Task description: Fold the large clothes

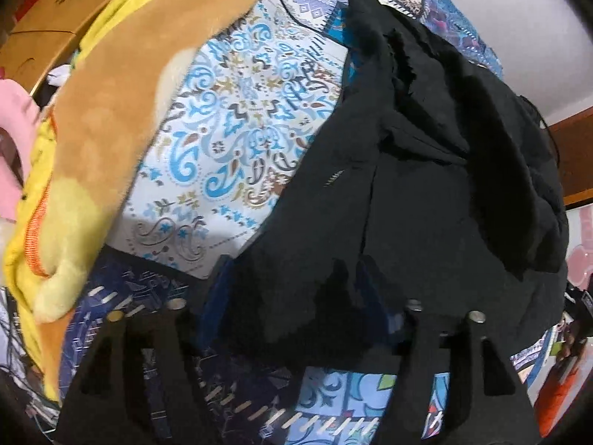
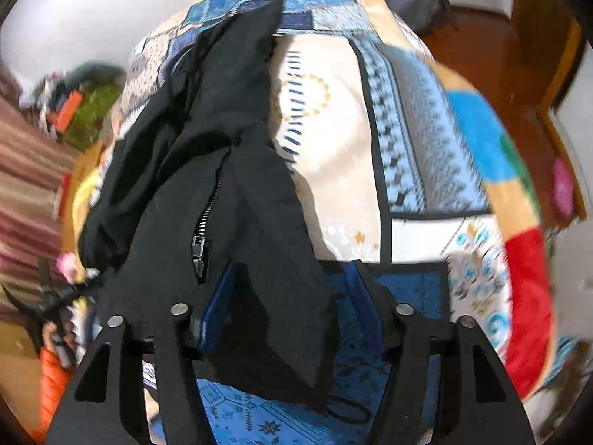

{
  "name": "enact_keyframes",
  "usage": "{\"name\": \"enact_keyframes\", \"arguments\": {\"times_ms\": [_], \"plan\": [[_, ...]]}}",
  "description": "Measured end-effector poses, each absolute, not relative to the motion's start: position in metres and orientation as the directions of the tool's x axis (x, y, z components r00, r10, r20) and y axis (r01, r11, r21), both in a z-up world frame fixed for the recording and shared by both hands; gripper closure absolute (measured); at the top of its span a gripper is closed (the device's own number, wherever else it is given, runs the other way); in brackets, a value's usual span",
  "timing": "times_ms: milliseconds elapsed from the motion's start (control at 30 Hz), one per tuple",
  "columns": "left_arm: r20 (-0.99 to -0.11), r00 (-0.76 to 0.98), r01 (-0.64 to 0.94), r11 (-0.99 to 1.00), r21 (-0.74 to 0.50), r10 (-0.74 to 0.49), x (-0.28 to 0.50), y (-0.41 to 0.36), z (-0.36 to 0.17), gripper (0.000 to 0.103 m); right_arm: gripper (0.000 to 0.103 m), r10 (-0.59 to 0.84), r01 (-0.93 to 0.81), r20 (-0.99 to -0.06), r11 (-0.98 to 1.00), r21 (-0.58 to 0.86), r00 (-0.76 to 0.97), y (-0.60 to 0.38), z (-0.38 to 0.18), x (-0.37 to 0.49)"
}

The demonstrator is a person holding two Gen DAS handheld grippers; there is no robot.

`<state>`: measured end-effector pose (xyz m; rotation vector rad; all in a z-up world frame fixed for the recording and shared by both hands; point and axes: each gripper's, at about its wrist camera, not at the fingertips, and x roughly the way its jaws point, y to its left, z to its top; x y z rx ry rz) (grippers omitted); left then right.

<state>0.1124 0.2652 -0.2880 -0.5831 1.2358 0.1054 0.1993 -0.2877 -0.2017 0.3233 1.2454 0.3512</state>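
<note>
Both grippers look alike: the left gripper point(image 1: 292, 289) and right gripper point(image 2: 292, 289) have matte black angular arms with triangular cut-outs, round silver pivot pins, and blue pads lining their fingers point(image 2: 217, 307).

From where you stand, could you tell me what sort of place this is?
Probably a bedroom at home: a patchwork quilt spread under a black jacket, plush toys beside it, and a wooden floor.

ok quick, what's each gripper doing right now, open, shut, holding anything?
Left gripper: open, black jacket hem lies between its fingers, not pinched.
Right gripper: open, jacket edge lies between its fingers, not gripped.
</note>
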Motion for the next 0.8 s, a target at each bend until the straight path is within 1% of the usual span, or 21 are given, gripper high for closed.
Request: {"name": "enact_keyframes", "arguments": {"times_ms": [33, 167, 200, 233, 267, 300, 333, 367, 400, 433, 467, 500, 533, 633, 667, 733, 800], "plan": [[-0.911, 0.342, -0.377, 0.854, -0.359, -0.232, 0.114, 0.263, -0.289, 0.028, 0.037, 0.449, -0.076, -0.848, 0.892, 0.446, 0.283, -0.29, -0.205, 0.198], [-0.93, 0.321, -0.349, 0.89, -0.294, -0.181, 0.121, 0.246, -0.293, 0.028, 0.035, 0.484, -0.092, -0.821, 0.872, 0.48, 0.304, -0.291, -0.204, 0.192], [-0.931, 0.323, -0.341, 0.897, -0.281, -0.169, 0.123, 0.241, -0.292, 0.029, 0.037, 0.487, -0.099, -0.818, 0.871, 0.481, 0.306, -0.29, -0.203, 0.19], [-0.936, 0.321, -0.334, 0.908, -0.252, -0.141, 0.125, 0.234, -0.289, 0.035, 0.039, 0.491, -0.103, -0.815, 0.869, 0.484, 0.308, -0.291, -0.202, 0.188], [-0.94, 0.324, -0.322, 0.921, -0.219, -0.11, 0.126, 0.226, -0.286, 0.047, 0.047, 0.506, -0.111, -0.806, 0.86, 0.498, 0.307, -0.29, -0.2, 0.186], [-0.942, 0.323, -0.311, 0.929, -0.2, -0.095, 0.127, 0.221, -0.284, 0.051, 0.06, 0.528, -0.124, -0.794, 0.847, 0.516, 0.302, -0.292, -0.199, 0.183], [-0.943, 0.323, -0.299, 0.937, -0.178, -0.076, 0.128, 0.215, -0.281, 0.06, 0.064, 0.53, -0.134, -0.794, 0.847, 0.515, 0.298, -0.29, -0.197, 0.181], [-0.941, 0.332, -0.28, 0.945, -0.167, -0.068, 0.128, 0.209, -0.277, 0.079, 0.068, 0.522, -0.146, -0.799, 0.852, 0.502, 0.298, -0.287, -0.194, 0.18], [-0.931, 0.348, -0.249, 0.947, -0.205, -0.11, 0.127, 0.204, -0.273, 0.096, 0.078, 0.523, -0.158, -0.799, 0.852, 0.499, 0.297, -0.284, -0.193, 0.18], [-0.915, 0.357, -0.227, 0.932, -0.282, -0.19, 0.126, 0.201, -0.27, 0.103, 0.083, 0.517, -0.171, -0.802, 0.856, 0.488, 0.298, -0.28, -0.189, 0.177], [-0.879, 0.378, -0.209, 0.898, -0.387, -0.291, 0.125, 0.198, -0.263, 0.103, 0.09, 0.514, -0.179, -0.803, 0.858, 0.482, 0.3, -0.278, -0.187, 0.175], [-0.848, 0.406, -0.185, 0.878, -0.442, -0.341, 0.125, 0.193, -0.252, 0.103, 0.094, 0.519, -0.186, -0.8, 0.854, 0.485, 0.3, -0.275, -0.186, 0.177], [-0.833, 0.433, -0.153, 0.882, -0.445, -0.344, 0.127, 0.185, -0.237, 0.103, 0.094, 0.533, -0.197, -0.79, 0.846, 0.495, 0.304, -0.273, -0.181, 0.176], [-0.779, 0.517, -0.045, 0.897, -0.439, -0.355, 0.134, 0.163, -0.19, 0.103, 0.095, 0.565, -0.215, -0.754, 0.825, 0.523, 0.334, -0.27, -0.164, 0.181], [-0.759, 0.551, -0.003, 0.909, -0.418, -0.347, 0.138, 0.155, -0.169, 0.103, 0.095, 0.574, -0.227, -0.741, 0.819, 0.527, 0.349, -0.269, -0.156, 0.183], [-0.747, 0.599, 0.025, 0.939, -0.342, -0.288, 0.142, 0.146, -0.142, 0.103, 0.096, 0.589, -0.248, -0.717, 0.808, 0.535, 0.373, -0.268, -0.144, 0.187], [-0.744, 0.628, 0.01, 0.958, -0.285, -0.228, 0.146, 0.148, -0.127, 0.103, 0.096, 0.604, -0.266, -0.693, 0.796, 0.543, 0.393, -0.266, -0.134, 0.189]]}}
